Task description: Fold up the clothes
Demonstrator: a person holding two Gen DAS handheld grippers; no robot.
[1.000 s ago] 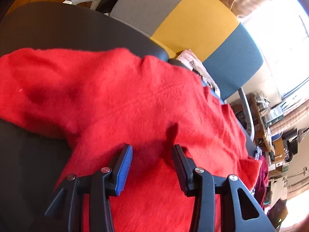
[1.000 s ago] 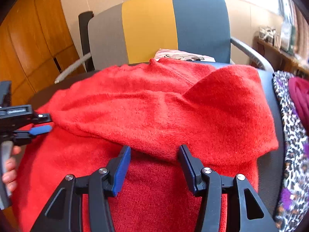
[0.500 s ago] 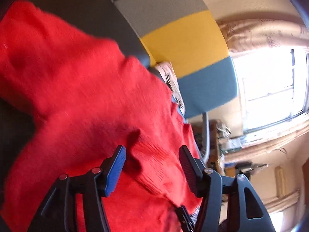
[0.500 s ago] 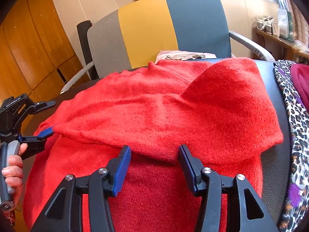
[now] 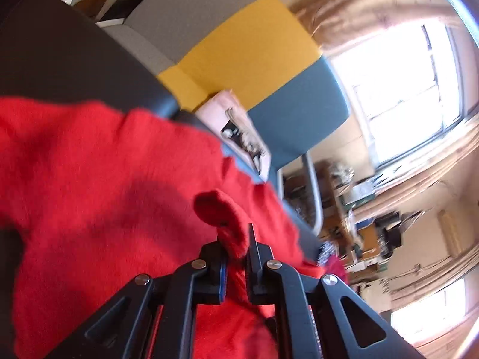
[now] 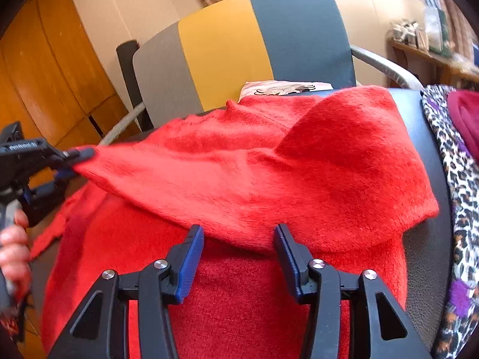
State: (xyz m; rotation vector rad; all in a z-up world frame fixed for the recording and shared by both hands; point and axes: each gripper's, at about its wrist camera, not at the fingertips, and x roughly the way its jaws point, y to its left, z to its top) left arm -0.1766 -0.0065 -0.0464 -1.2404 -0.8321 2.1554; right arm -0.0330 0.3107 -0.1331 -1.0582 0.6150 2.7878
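Change: left gripper (image 5: 236, 254) has just been closing, now lifting a fold of the red sweater (image 6: 254, 179).
Left jaws: pinching that fold.
Right gripper (image 6: 236, 257): jaws standing apart, gripping nothing, hovering over the sweater.
Sweater: lying across the dark surface (image 6: 425, 149).

Left gripper (image 5: 236, 246) just closed on red sweater (image 6: 239, 179) fold – edge now lifted, pulled taut.

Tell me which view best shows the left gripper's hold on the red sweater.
The left wrist view: the left gripper is shut on a bunched fold of the red sweater. The right wrist view shows it only sideways at the frame edge, pulling the sweater's corner taut.
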